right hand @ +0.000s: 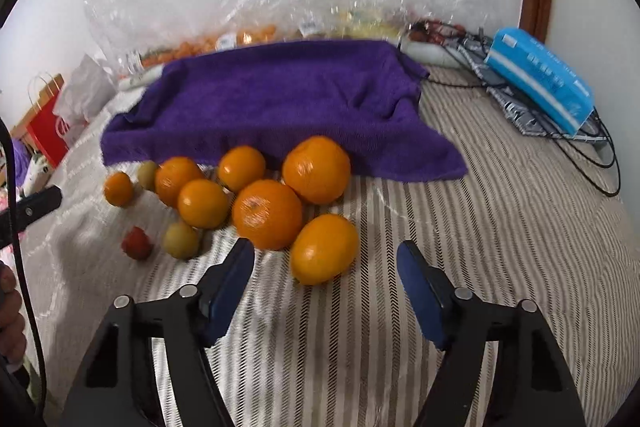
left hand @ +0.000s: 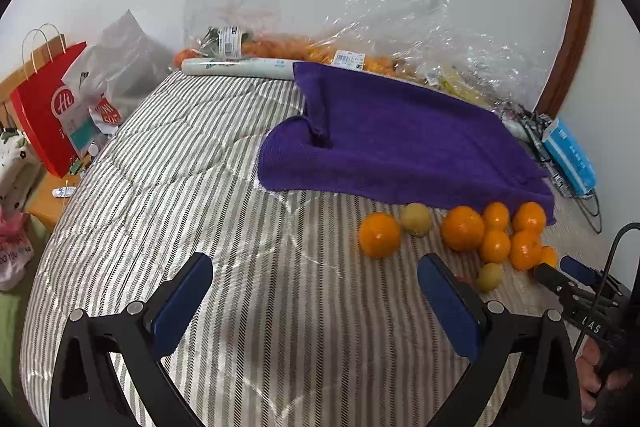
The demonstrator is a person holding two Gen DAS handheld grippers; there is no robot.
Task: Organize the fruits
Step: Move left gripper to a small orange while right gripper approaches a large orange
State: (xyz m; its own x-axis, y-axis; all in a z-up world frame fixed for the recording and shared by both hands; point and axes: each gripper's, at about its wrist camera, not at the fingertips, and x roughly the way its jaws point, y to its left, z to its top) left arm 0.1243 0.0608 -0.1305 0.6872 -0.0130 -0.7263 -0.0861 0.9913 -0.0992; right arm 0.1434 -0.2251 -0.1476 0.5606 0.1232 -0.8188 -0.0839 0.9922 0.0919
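The oranges (right hand: 267,214) lie clustered on the striped bed (right hand: 500,227) at the purple towel's (right hand: 280,99) front edge. The right tool (right hand: 326,263) stands spread and empty, the nearest orange (right hand: 323,249) just ahead between its tips. The left tool (left hand: 316,277) is spread wide, empty, fruit ahead to its right

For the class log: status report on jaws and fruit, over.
Left gripper open, empty. Right gripper open, nearest orange just ahead. Fruit loose beside purple towel. Nothing blocking.
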